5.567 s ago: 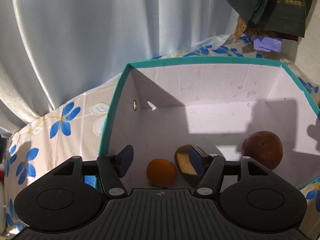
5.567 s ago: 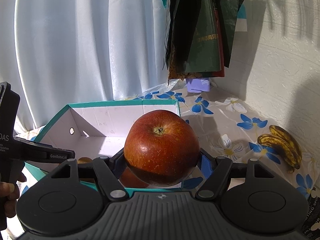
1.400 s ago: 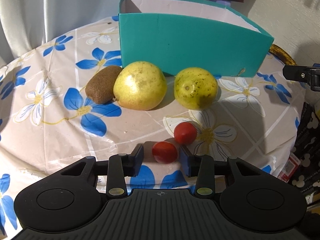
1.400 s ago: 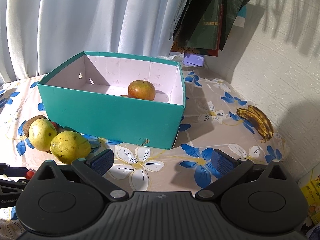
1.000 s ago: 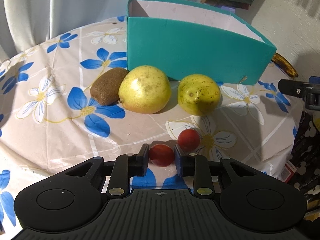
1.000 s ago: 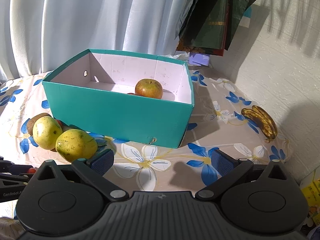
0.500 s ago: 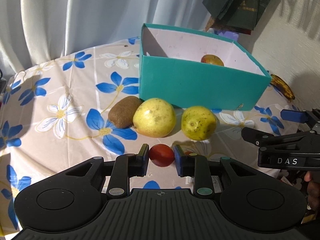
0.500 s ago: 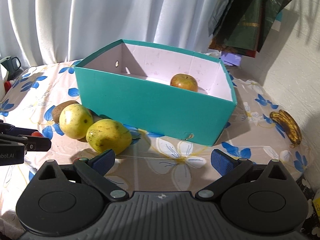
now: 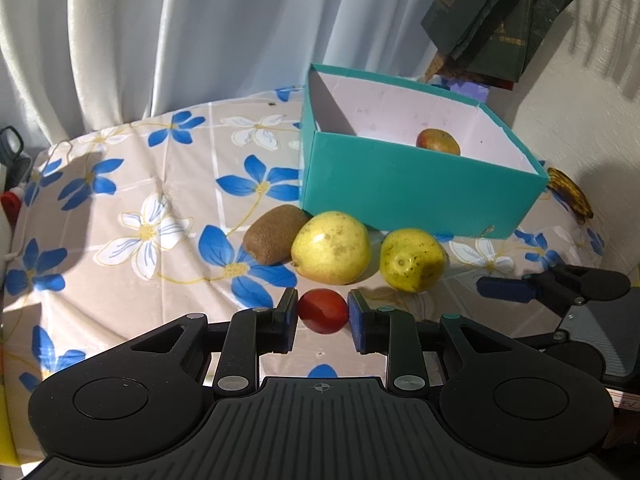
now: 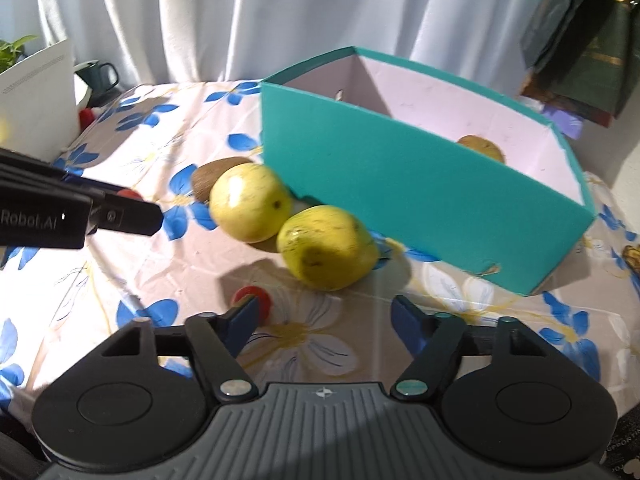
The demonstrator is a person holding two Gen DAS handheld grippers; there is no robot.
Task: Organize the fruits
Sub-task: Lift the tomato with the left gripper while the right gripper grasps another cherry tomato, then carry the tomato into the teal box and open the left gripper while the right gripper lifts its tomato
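Observation:
My left gripper [image 9: 322, 309] is shut on a small red tomato [image 9: 322, 311] and holds it above the flowered tablecloth. Beyond it lie a brown kiwi [image 9: 272, 234] and two yellow fruits [image 9: 330, 254] [image 9: 412, 260] in front of the teal box [image 9: 420, 200], which holds an apple [image 9: 438, 142]. My right gripper [image 10: 324, 312] hovers low before the nearer yellow fruit [image 10: 326, 252]; its jaws are closing with only cloth between them. A second red tomato [image 10: 250, 298] lies on the cloth, partly hidden behind its left finger.
Bananas [image 9: 568, 192] lie on the table to the right of the box. A dark mug [image 10: 98, 74] and a white card [image 10: 36, 100] stand at the far left edge. Curtains hang behind, and dark bags [image 9: 496, 20] hang over the back right corner.
The left gripper has risen with the tomato off the cloth. The right gripper has swung left and down toward the yellow fruits and the second tomato, and its jaws have narrowed.

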